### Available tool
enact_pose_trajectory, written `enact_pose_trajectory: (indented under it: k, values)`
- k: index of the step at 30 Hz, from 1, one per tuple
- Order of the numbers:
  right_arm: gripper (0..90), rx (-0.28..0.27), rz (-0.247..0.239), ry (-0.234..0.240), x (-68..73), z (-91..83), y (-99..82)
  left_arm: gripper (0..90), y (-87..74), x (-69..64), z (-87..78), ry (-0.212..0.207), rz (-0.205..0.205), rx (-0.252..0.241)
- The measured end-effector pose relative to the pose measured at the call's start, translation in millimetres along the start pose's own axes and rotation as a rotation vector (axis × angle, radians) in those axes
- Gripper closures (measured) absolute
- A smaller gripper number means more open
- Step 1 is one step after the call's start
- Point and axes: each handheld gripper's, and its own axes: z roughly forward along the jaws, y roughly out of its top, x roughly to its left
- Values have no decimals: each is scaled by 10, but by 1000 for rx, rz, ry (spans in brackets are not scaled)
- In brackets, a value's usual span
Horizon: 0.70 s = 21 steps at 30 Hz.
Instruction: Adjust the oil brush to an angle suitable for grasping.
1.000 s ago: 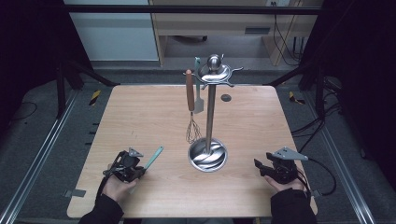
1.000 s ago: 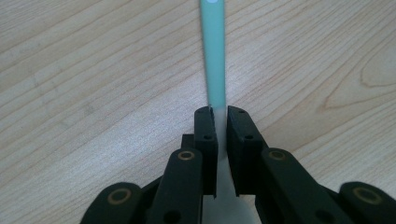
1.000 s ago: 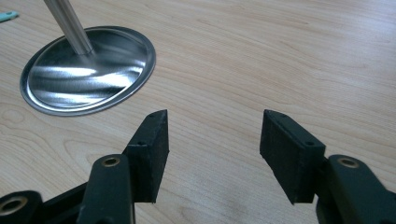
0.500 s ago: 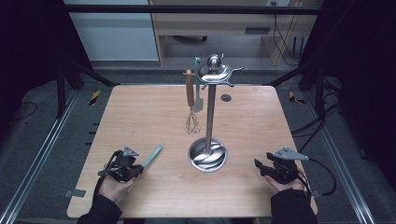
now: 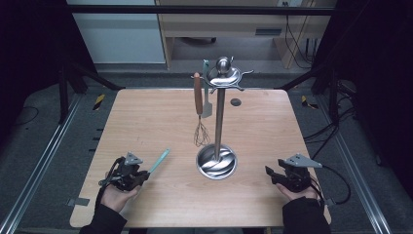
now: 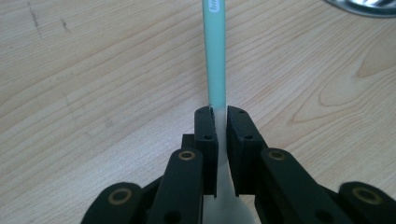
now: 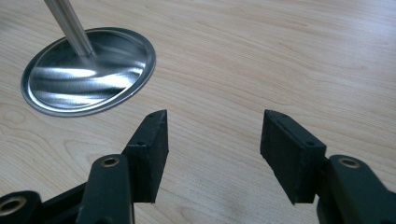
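Observation:
My left gripper (image 5: 145,173) rests near the table's front left corner, shut on a utensil with a teal handle (image 5: 159,160). In the left gripper view the jaws (image 6: 217,114) clamp the utensil's pale lower part, and the teal handle (image 6: 215,51) runs away from me over the wood. A steel utensil stand (image 5: 216,163) with a round base stands at mid-table. From its top hooks hang a whisk (image 5: 198,129) with a wooden handle and a small grey spatula (image 5: 207,106). My right gripper (image 5: 269,172) lies at the front right, open and holding nothing (image 7: 212,126), with the stand's base (image 7: 88,70) ahead to its left.
The wooden table (image 5: 146,117) has a small dark round spot (image 5: 235,102) behind the stand. Metal rails run along the floor on both sides, and a desk stands beyond the far edge. Bare wood lies between both grippers and the stand.
The left gripper has shifted slightly to the left with the teal-handled utensil still in its jaws. The right gripper has stayed still.

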Motion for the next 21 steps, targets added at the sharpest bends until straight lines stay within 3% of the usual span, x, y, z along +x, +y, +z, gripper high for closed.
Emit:
enact_pose_trajectory:
  k: [4,13,21]
  values:
    - [421,6,4,2,-4,6,0,829,13,-3,-62,-6,-2,-31]
    - [412,-1,0,-2,-6,7,3,829,44,-45,-289,-12,-10,-171]
    - [403,-1,8,-8,-9,10,0,829,73,-93,-465,-8,-16,-263]
